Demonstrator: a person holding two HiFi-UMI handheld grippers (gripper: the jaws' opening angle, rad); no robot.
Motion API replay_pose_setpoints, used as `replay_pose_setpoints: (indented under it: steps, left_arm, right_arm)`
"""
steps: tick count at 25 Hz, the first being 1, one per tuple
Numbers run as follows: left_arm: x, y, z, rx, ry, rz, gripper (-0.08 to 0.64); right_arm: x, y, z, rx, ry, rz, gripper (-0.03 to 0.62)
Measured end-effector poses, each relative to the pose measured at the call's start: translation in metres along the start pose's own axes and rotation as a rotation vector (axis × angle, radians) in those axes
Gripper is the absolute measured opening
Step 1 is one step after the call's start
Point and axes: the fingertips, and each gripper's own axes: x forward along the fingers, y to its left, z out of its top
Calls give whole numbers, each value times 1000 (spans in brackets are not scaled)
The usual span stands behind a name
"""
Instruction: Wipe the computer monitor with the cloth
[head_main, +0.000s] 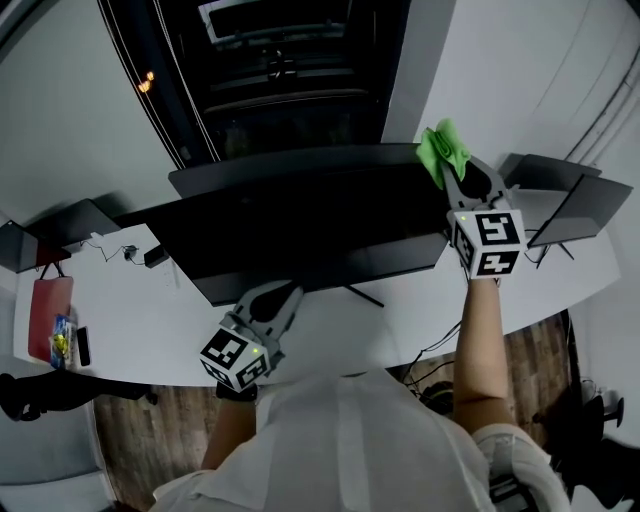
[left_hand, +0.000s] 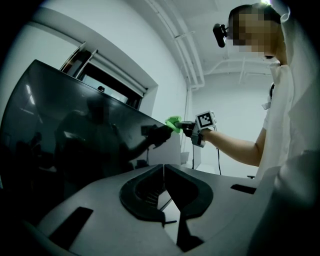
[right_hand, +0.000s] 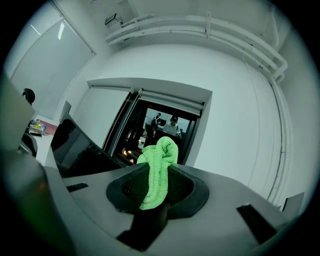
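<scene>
Black monitor (head_main: 300, 230) spans the desk (head_main: 130, 320), long axis left to right. The right gripper (head_main: 455, 172) is nearer its upper right corner, jaws clamped on the green cloth (head_main: 442, 150) at that edge. The left gripper (head_main: 272, 303) sits below the screen, jaws together, empty.

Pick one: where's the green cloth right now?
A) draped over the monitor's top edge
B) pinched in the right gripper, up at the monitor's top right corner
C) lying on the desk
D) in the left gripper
B: the green cloth stands clamped between the jaws of the right gripper at the upper right corner of the monitor. The left gripper is shut on nothing.
</scene>
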Motion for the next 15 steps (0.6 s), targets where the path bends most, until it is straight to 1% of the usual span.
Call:
replay_pose_setpoints:
  steps: [7,15]
  left_arm:
    - [7,-5,1,7,4,-8,21]
    - [1,-8,0,6,6,-4,21]
  right_arm:
    - [-12,-46,-21,10,40,-99,72]
    - [-31,-86,-45,-1,100,-200,72]
